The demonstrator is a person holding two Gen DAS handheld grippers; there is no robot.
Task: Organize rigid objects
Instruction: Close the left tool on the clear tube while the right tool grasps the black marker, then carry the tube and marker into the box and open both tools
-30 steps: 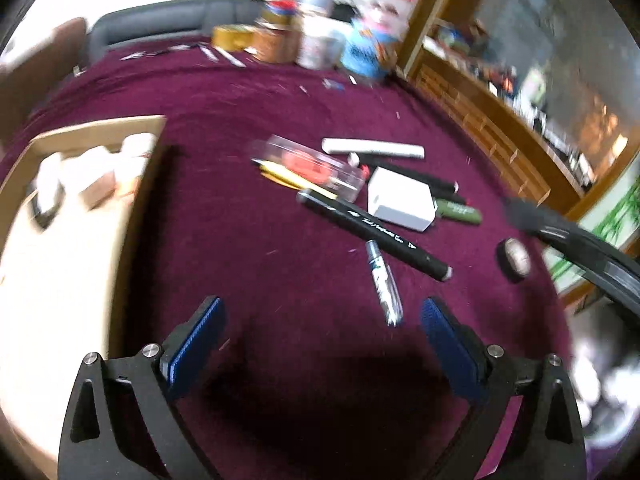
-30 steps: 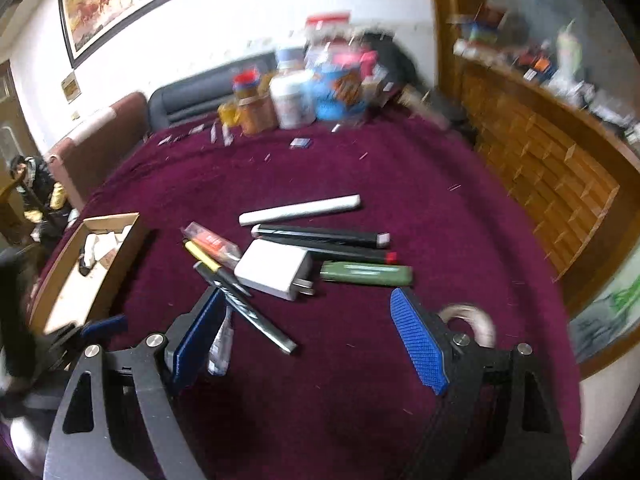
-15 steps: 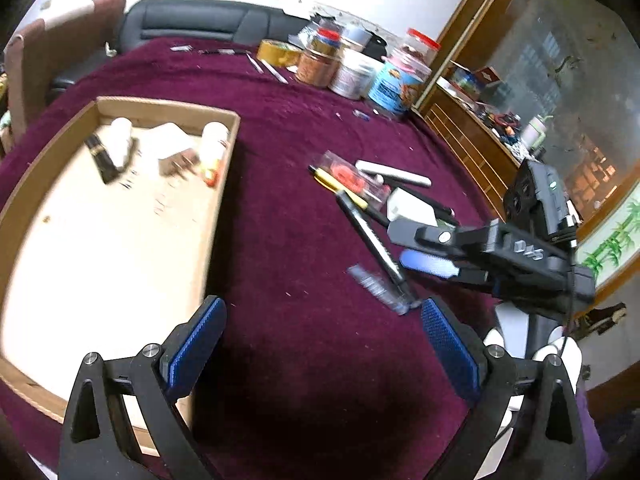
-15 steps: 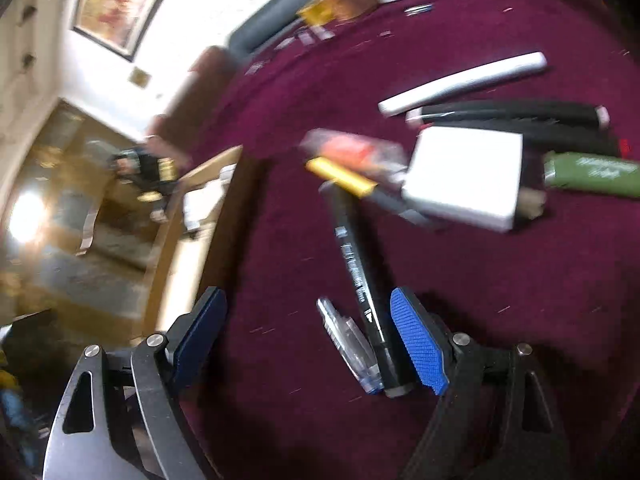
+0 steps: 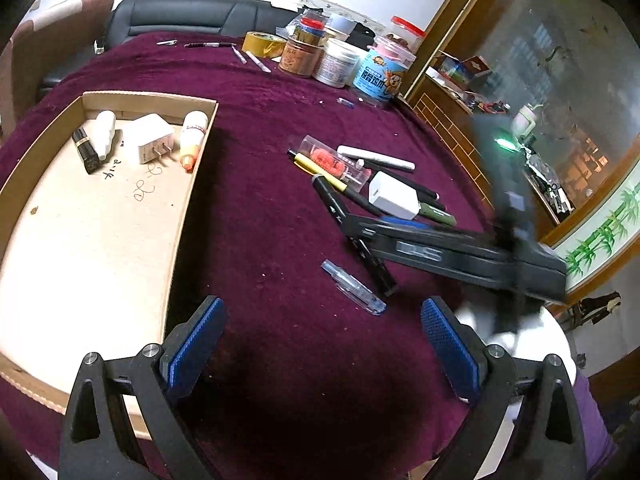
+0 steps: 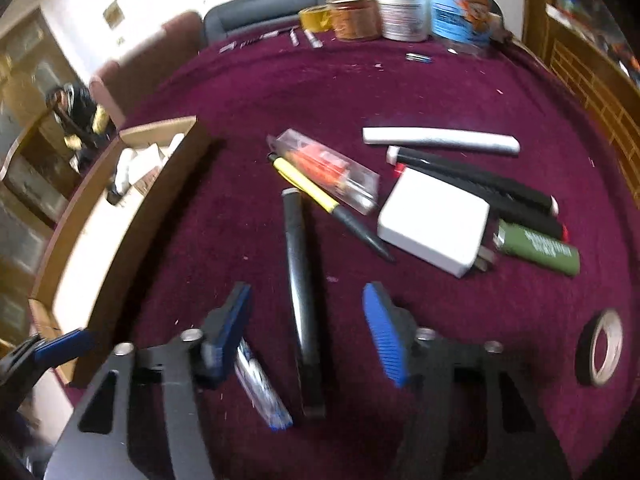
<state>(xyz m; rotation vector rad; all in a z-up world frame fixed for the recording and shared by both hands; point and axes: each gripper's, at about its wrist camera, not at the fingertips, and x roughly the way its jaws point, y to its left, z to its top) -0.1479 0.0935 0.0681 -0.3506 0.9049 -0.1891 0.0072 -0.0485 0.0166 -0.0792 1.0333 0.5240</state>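
Observation:
A black marker (image 6: pixel 300 280) lies on the maroon cloth between the jaws of my right gripper (image 6: pixel 308 332), which is open around it and low over the table. A clear blue-tipped pen (image 6: pixel 260 388) lies beside its left finger. Past them lie a white charger (image 6: pixel 432 228), a green lighter (image 6: pixel 536 250), a yellow pen (image 6: pixel 308 184), a clear case (image 6: pixel 328 170), black markers (image 6: pixel 480 184) and a white stick (image 6: pixel 440 140). My left gripper (image 5: pixel 320 356) is open and empty, near the cardboard tray (image 5: pixel 188 200). The right gripper (image 5: pixel 440 244) shows over the marker (image 5: pixel 376 268).
The tray holds a white charger (image 5: pixel 150 142), a white bottle (image 5: pixel 105 132), an orange-tipped tube (image 5: pixel 192 138) and a black stick (image 5: pixel 85 154). Jars (image 5: pixel 340 64) and a tape roll (image 5: pixel 264 44) stand at the far edge. A small tape roll (image 6: pixel 602 348) lies right.
My right gripper has dropped lower and moved along the black marker so its jaws now straddle it. The left gripper has pulled back a little; the tray view widened.

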